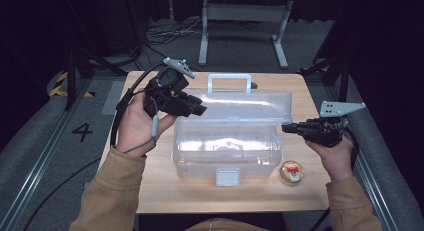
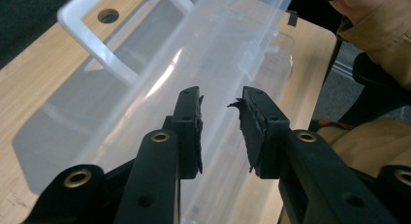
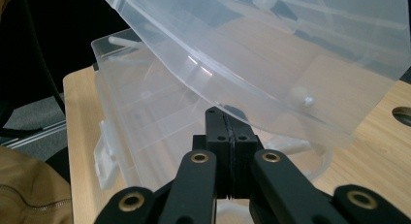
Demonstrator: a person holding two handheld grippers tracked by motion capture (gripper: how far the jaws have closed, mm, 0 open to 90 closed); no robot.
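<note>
Wooden counter (image 1: 165, 191): clear plastic box (image 1: 226, 150) sits mid-counter, its lid (image 1: 248, 107) swung up and tilted back, handle at the far side, grey latch at the near front. Step judged in hand: lid being opened and held. Right claw (image 1: 286, 127) is clenched with nothing between the jaws, tips set against the lid's right edge as a prop. Left claw (image 1: 200, 110) is released, half apart, hovering at the lid's left end with no contact seen. Small round container (image 1: 291, 171) lies just right of the box's front corner. Next move likely calls for the lid kept propped while that container is picked up and placed inside.
</note>
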